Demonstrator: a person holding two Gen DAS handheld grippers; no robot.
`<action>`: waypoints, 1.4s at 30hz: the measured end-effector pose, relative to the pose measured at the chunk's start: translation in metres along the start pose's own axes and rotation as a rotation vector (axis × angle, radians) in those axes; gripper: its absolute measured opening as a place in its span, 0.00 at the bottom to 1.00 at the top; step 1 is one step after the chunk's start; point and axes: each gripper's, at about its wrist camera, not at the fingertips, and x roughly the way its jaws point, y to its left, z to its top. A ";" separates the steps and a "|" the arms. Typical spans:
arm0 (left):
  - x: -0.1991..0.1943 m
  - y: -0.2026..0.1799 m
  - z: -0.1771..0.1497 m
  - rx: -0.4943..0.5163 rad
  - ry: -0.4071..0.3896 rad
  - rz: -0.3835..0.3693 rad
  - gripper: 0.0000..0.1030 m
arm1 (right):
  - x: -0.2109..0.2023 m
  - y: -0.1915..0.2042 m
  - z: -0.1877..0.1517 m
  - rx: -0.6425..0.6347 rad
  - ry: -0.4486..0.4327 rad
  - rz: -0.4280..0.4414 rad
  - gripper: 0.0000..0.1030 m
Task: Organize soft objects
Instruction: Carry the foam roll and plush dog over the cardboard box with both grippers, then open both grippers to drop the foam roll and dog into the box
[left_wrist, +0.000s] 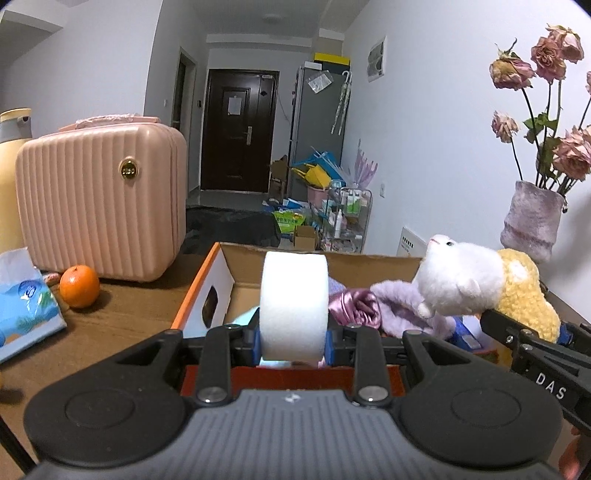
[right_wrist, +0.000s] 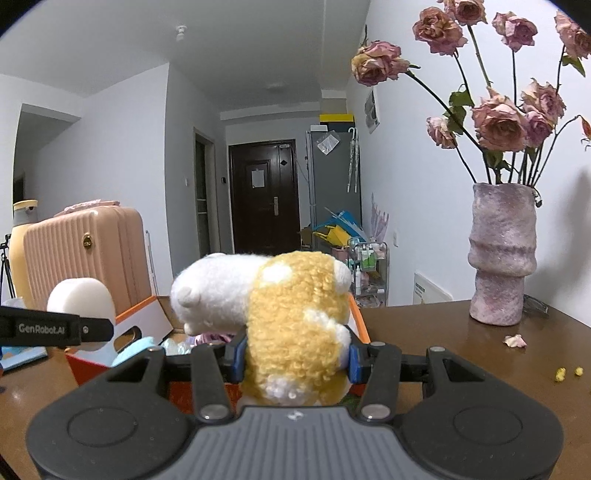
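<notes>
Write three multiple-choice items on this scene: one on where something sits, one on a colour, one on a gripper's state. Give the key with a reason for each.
1. Where does the orange sit?
A. on the table beside the pink case
B. inside the cardboard box
C. in the vase

2. What colour is the curly body of the plush toy in the right gripper?
A. green
B. yellow with white patches
C. black

3. What is the left gripper doing?
A. hanging open and empty
B. clamping the tissue pack
C. shut on the white foam roll

Key: 1 A, the fruit rests on the wood in front of the case; 2 B, the right wrist view shows yellow curls; 3 C, both blue pads press the roll's sides above the cardboard box.
</notes>
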 end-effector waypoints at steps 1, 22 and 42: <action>0.003 0.000 0.002 -0.001 -0.003 0.001 0.29 | 0.003 0.000 0.001 0.000 -0.001 0.001 0.46; 0.057 0.003 0.024 0.004 -0.017 0.042 0.29 | 0.080 0.004 0.021 -0.016 -0.011 0.008 0.46; 0.081 0.014 0.029 -0.016 -0.042 0.119 1.00 | 0.119 -0.006 0.030 -0.011 0.039 -0.009 1.00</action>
